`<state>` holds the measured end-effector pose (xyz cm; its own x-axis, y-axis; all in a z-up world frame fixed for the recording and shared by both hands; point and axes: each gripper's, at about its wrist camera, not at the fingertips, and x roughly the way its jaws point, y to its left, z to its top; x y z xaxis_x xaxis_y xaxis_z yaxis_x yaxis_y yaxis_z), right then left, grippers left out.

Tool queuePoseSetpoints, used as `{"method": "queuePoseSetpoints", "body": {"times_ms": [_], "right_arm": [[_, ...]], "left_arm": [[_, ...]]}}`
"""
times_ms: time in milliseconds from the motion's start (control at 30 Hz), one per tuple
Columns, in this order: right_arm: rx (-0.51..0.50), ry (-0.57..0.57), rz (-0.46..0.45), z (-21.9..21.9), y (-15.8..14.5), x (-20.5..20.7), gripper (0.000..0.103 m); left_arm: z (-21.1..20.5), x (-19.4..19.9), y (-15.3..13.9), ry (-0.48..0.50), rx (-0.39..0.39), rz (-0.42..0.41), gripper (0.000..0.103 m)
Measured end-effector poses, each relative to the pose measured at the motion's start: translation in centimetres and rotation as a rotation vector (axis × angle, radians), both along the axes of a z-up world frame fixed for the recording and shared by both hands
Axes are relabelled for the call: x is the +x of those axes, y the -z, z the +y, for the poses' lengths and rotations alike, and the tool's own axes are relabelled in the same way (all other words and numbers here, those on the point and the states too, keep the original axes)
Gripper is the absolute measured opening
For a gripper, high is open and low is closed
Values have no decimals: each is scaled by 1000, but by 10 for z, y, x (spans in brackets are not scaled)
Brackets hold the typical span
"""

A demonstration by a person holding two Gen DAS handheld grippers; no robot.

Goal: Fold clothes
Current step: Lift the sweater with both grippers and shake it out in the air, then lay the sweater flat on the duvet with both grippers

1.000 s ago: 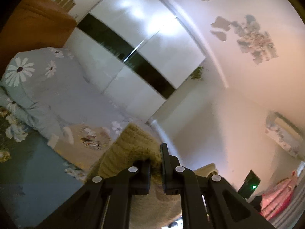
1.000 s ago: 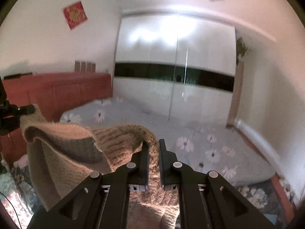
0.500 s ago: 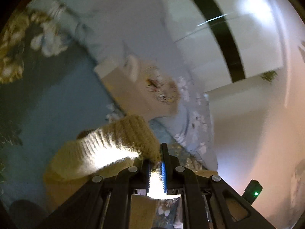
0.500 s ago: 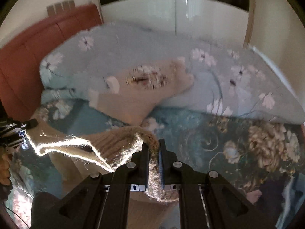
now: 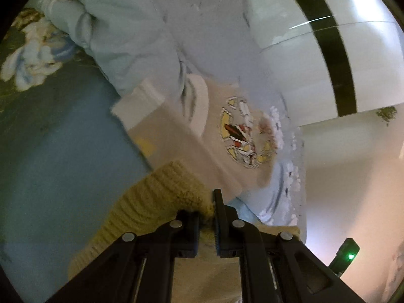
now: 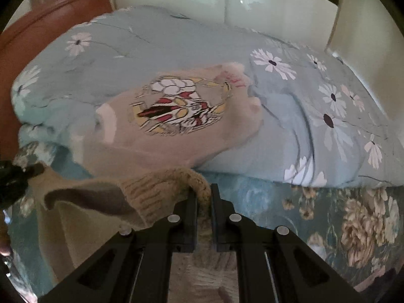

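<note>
My left gripper (image 5: 206, 209) is shut on the ribbed edge of a beige knit sweater (image 5: 149, 207), held over the blue bedsheet. My right gripper (image 6: 204, 197) is shut on another part of the same sweater's (image 6: 141, 192) ribbed edge. The sweater sags between the two grippers; the left gripper's tip (image 6: 15, 174) shows at the left edge of the right wrist view, holding the far corner. A beige sweatshirt with a printed graphic (image 6: 176, 106) lies on the duvet just beyond; it also shows in the left wrist view (image 5: 237, 136).
A light blue daisy-print duvet (image 6: 315, 106) is bunched across the bed. A dark floral bedsheet (image 6: 353, 222) covers the near part. A red-brown headboard (image 6: 50, 20) stands at the left; a white wardrobe with a black band (image 5: 335, 50) stands behind the bed.
Both grippers have swung down from pointing at the wardrobe and ceiling toward the bed, carrying the sweater lower and closer to the sheet. Both stay shut on it.
</note>
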<state>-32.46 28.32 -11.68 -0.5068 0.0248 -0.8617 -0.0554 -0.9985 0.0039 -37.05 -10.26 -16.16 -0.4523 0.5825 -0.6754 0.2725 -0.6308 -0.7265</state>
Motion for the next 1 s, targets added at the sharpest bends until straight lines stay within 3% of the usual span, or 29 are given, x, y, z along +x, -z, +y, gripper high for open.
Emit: {"method": "queuePoseSetpoints", "body": {"times_ms": [233, 333, 467, 633, 767, 800, 1000], "right_arm": [[-1, 62, -159, 10, 63, -40, 9], [0, 67, -184, 11, 74, -44, 9], [-1, 57, -198, 11, 75, -44, 10], [23, 26, -175, 8, 62, -29, 21], [-110, 46, -119, 17, 44, 18, 29], [-128, 49, -125, 19, 45, 32, 33], [-260, 100, -232, 31, 64, 147, 34]], "left_arm": [[12, -37, 54, 33, -19, -110, 11], [11, -39, 66, 22, 4, -142, 16], [7, -40, 73, -4, 84, -196, 55], [10, -23, 49, 63, 70, -153, 58], [9, 21, 26, 117, 27, -88, 64], [7, 38, 25, 116, 5, -86, 65], [-9, 136, 32, 115, -88, -154, 66]]}}
